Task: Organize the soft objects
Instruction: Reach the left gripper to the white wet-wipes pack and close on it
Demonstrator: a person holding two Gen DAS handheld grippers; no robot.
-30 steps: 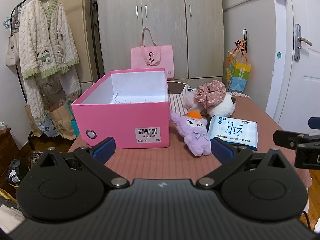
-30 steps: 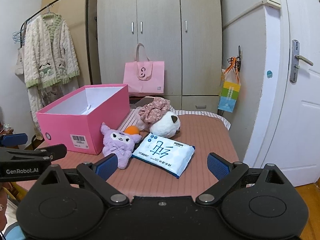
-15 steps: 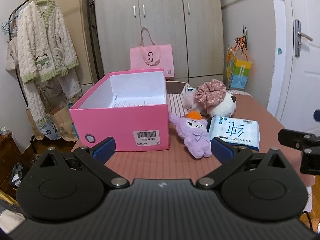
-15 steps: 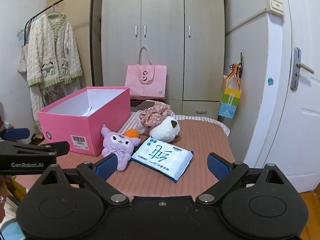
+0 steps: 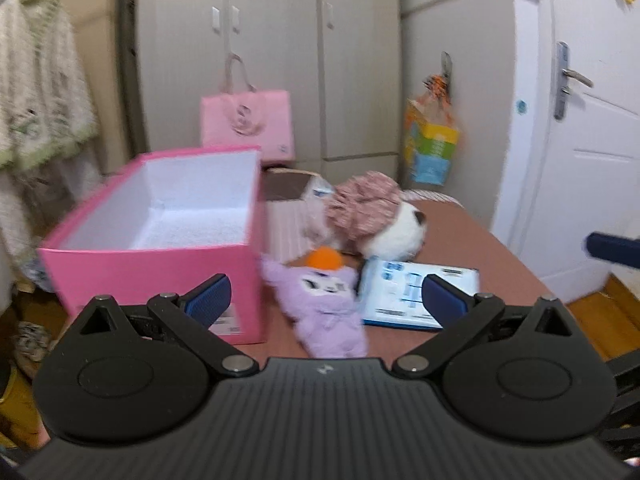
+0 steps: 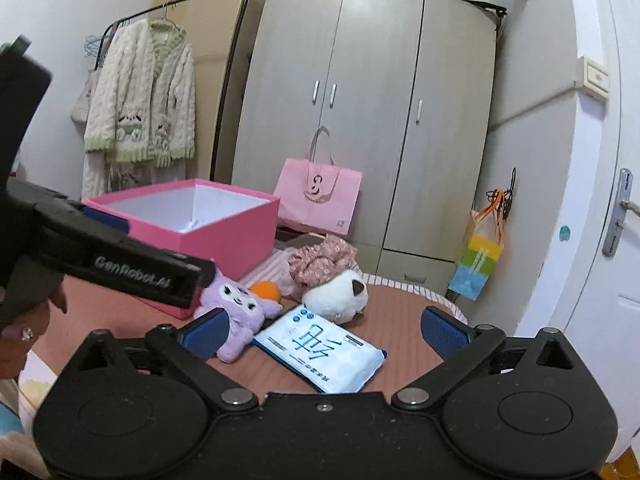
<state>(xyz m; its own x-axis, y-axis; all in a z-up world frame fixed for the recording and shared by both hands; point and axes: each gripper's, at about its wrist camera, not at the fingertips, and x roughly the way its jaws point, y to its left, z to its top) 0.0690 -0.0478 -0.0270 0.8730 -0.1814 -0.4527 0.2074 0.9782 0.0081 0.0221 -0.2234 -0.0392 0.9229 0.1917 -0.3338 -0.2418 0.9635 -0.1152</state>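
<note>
A purple plush (image 5: 324, 300) (image 6: 240, 312) lies on the brown table right of an open, empty pink box (image 5: 160, 240) (image 6: 208, 224). Behind it sit an orange ball (image 5: 324, 258) (image 6: 266, 290), a white plush (image 5: 396, 232) (image 6: 338, 294) and a pink floral scrunchie (image 5: 364, 204) (image 6: 324, 258). A blue-white tissue pack (image 5: 412, 296) (image 6: 320, 350) lies to the right. My left gripper (image 5: 326, 300) is open, low over the purple plush. My right gripper (image 6: 324, 328) is open above the tissue pack. The left gripper's body crosses the right wrist view and hides part of the box front.
A pink tote bag (image 5: 248, 124) (image 6: 318, 194) stands before a grey wardrobe (image 6: 360, 120). A garment rack with a cream cardigan (image 6: 140, 100) is at the left, a white door (image 5: 592, 140) at the right. A striped cloth (image 5: 286, 228) lies beside the box.
My left gripper has moved forward and rightward toward the purple plush, its view blurred. My right gripper has risen and tilted up. The left gripper now looms larger in the right wrist view.
</note>
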